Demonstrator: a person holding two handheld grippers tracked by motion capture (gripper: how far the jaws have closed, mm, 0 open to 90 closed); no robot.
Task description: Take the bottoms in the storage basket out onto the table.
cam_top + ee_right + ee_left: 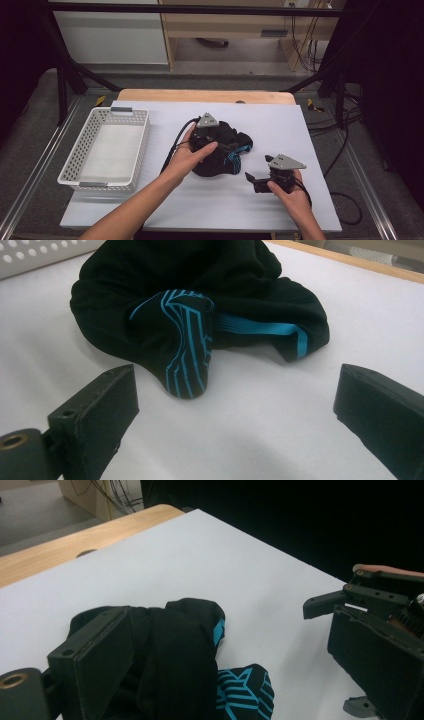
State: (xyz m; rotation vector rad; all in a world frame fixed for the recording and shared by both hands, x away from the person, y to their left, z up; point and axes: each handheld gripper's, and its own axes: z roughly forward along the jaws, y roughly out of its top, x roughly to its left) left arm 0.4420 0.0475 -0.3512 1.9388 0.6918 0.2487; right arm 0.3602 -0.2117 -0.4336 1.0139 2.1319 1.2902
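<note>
Two grippers work over a white table (280, 125) where a crumpled black garment with blue stripes (225, 150) lies in a heap near the middle, well apart from the white basket (107, 150) that stands at the table's left side. The left gripper (212, 142) sits on top of the heap; in the left gripper view its jaws are spread wide, with a fold of the black cloth (175, 650) bulging up beside the near jaw, so it looks set to bite but has nothing pinched yet. The right gripper (257, 181) rests low on the table just to the right of the garment, apart from it; in the right gripper view its jaws also stand wide apart with bare table between them, facing the striped end of the cloth (190, 340). The basket is empty as far as the high view shows. Judging from this, the work is at its very start: if the garment is meant for the basket, the grasp, the lift and the carry across to the left all remain, and nothing has been put away so far.
</note>
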